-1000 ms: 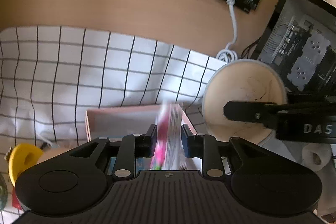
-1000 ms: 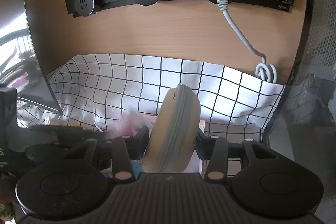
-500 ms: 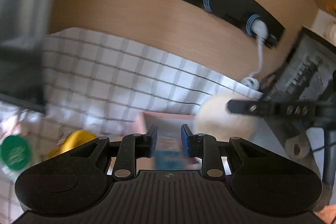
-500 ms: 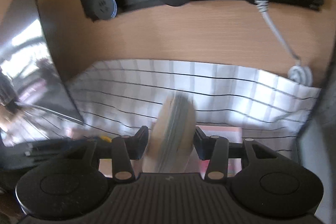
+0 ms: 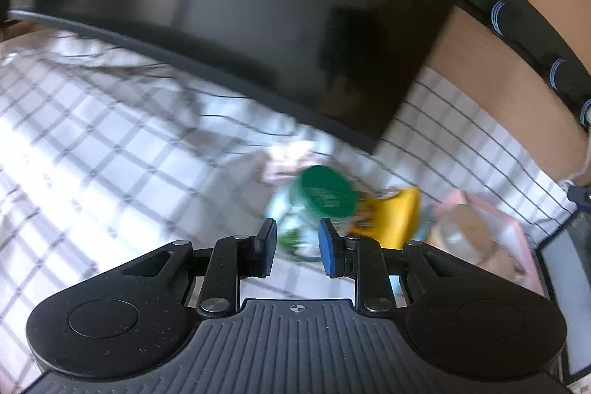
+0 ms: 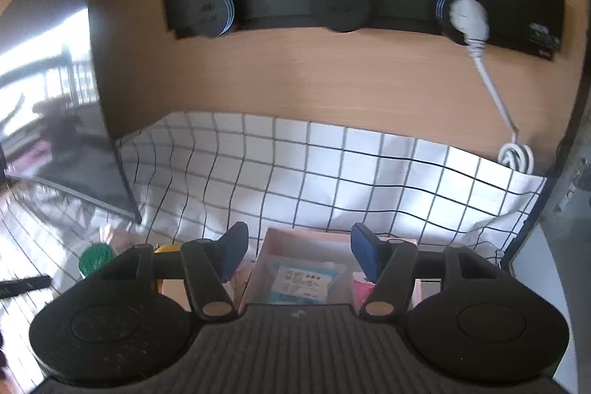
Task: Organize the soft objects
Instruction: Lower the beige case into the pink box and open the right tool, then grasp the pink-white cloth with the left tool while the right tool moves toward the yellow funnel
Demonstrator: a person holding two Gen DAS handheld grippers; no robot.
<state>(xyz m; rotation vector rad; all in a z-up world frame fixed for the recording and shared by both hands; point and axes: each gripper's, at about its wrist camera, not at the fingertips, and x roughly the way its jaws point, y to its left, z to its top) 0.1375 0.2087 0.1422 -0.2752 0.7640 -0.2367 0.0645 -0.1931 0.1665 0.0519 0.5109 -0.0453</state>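
A pink box [image 6: 275, 244] sits on the checked cloth below my right gripper [image 6: 299, 255], which is open and empty above it. Inside lie a blue-and-white packet [image 6: 301, 277] and a pink packet [image 6: 360, 285]. In the left wrist view the same pink box [image 5: 511, 231] holds a beige round pouch [image 5: 463, 235]. My left gripper [image 5: 297, 248] is open and empty, above a jar with a green lid [image 5: 327, 191]. A yellow item [image 5: 397, 216] lies between the jar and the box. A pale pink soft thing [image 5: 286, 163] lies behind the jar.
A dark monitor [image 5: 258, 6] stands over the cloth at the left. A black socket strip [image 6: 362, 6] with a white plug [image 6: 467, 19] and cord runs along the wooden wall. A dark case edge [image 6: 569, 172] stands at the right.
My right gripper has opened and let go of the beige pouch, which now lies in the pink box. My left gripper dropped its pink packet earlier and has swung left over the jar.
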